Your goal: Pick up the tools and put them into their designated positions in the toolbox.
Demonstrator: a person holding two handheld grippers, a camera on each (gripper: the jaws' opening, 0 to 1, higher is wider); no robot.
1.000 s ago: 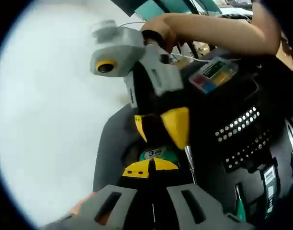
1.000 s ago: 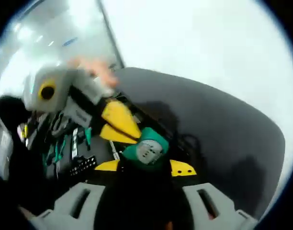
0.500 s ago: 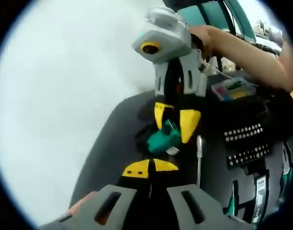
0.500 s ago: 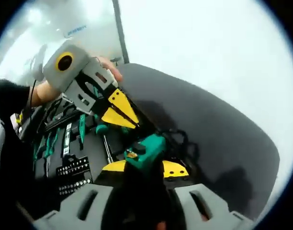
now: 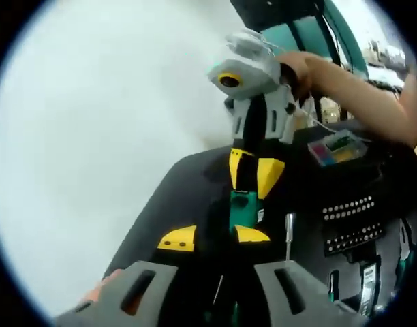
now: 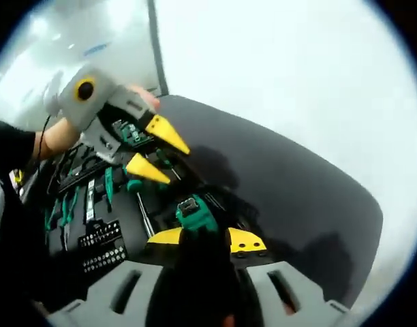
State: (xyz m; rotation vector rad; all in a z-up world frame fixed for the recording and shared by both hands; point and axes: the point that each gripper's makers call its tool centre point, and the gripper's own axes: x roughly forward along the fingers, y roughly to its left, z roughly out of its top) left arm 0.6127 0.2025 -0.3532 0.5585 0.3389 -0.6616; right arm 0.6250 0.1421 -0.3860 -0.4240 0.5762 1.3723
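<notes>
- right gripper (image 6: 207, 240): clenched on a green tool (image 6: 193, 214), above the toolbox (image 6: 317, 204).
- left gripper (image 5: 214, 239): jaws apart, nothing held, beside the green tool.
- toolbox: open, bit rows (image 6: 101, 245) inside.

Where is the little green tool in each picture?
Left gripper view: the small green tool sits at centre, gripped by the right gripper.
Right gripper view: low centre, between that gripper's yellow jaws.
Shared landmark: the rows of silver bits in the black toolbox.

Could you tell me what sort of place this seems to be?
Probably a workshop or lab bench: an open black toolbox holds screwdriver bits and green-handled tools, on a plain white table.
</notes>
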